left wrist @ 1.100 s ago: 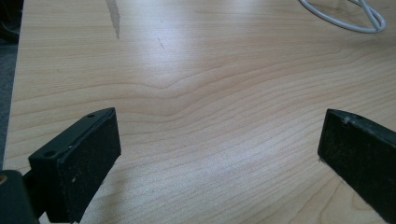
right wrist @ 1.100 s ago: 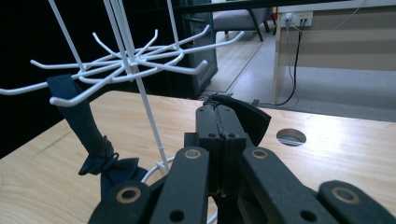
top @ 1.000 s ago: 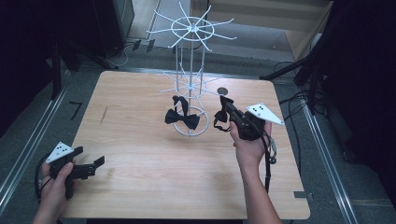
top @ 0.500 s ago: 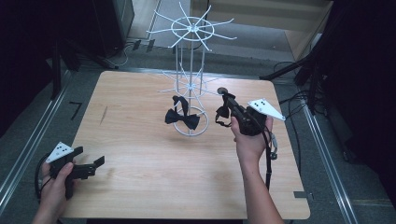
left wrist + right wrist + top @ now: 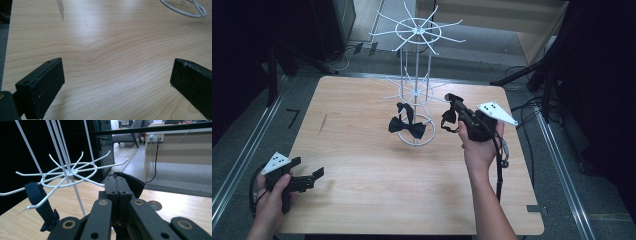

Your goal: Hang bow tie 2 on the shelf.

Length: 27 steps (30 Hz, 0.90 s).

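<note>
A white wire rack [image 5: 417, 75] with hook arms stands at the table's far middle. A black bow tie [image 5: 407, 127] hangs from its lower tier above the base ring. My right gripper [image 5: 453, 102] is just right of that tier, shut on a second black bow tie [image 5: 448, 119] that dangles below the jaws. In the right gripper view the closed jaws [image 5: 117, 180] pinch its black strap [image 5: 132, 183], near the rack's lower hooks [image 5: 67, 173] and the hung tie [image 5: 42, 205]. My left gripper [image 5: 314, 177] rests open at the near left corner, its jaws [image 5: 117, 82] wide over bare wood.
The wooden table [image 5: 362, 190] has free room in front and to the left of the rack. The rack's base ring [image 5: 185, 11] lies far from the left gripper. A round cable hole [image 5: 155, 205] sits in the tabletop beyond the right gripper. Cables run off the right edge.
My right gripper has shifted slightly up and toward the rack's lower tier, still holding the tie. The left gripper has stayed where it was.
</note>
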Each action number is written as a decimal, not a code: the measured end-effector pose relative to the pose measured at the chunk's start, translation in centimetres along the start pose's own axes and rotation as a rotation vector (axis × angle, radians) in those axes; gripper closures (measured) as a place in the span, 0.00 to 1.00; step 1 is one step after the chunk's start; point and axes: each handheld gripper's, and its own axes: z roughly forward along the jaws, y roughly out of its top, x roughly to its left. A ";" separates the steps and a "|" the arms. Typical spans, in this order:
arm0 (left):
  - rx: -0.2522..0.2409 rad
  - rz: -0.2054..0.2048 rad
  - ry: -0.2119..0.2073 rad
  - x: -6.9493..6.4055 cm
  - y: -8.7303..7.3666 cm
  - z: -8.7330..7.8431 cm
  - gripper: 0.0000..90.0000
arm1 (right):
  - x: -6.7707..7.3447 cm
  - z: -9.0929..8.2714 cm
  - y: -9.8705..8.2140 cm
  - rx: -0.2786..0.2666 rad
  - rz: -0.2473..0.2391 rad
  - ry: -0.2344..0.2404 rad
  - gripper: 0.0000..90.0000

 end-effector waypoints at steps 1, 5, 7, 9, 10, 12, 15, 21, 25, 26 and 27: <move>0.000 0.000 0.000 0.0 0.0 0.0 0.00 | 0.0 0.0 0.0 0.003 -0.001 0.000 1.00; 0.000 0.000 -0.001 0.0 0.0 0.0 0.00 | 0.0 0.1 0.1 0.002 -0.001 0.000 1.00; 0.001 -0.001 -0.001 0.0 0.0 0.0 0.00 | 0.0 0.2 0.2 0.001 0.000 -0.001 1.00; 0.000 -0.001 -0.001 0.0 0.0 0.0 0.00 | 0.1 0.2 0.3 0.001 -0.001 -0.003 1.00; 0.001 0.000 -0.001 0.0 0.0 0.0 0.00 | 0.1 0.3 0.3 0.001 -0.002 -0.003 1.00; 0.000 0.001 0.000 0.0 0.0 0.0 0.00 | 0.0 0.4 0.3 0.003 -0.002 -0.003 1.00; 0.000 0.001 0.000 0.0 0.0 0.0 0.00 | 0.1 0.4 0.4 0.002 0.000 -0.001 1.00; 0.000 0.001 0.000 0.0 0.0 0.0 0.00 | 0.3 0.5 0.6 -0.003 -0.001 0.004 1.00; 0.001 0.001 -0.001 0.0 0.0 0.0 0.00 | 0.6 0.6 0.7 -0.006 -0.005 0.009 1.00; 0.001 0.001 -0.001 0.0 0.0 0.0 0.00 | 0.6 0.6 0.7 -0.005 -0.006 0.009 1.00; 0.000 0.001 -0.001 0.0 0.0 0.0 0.00 | 0.7 0.7 0.7 -0.005 -0.006 0.010 1.00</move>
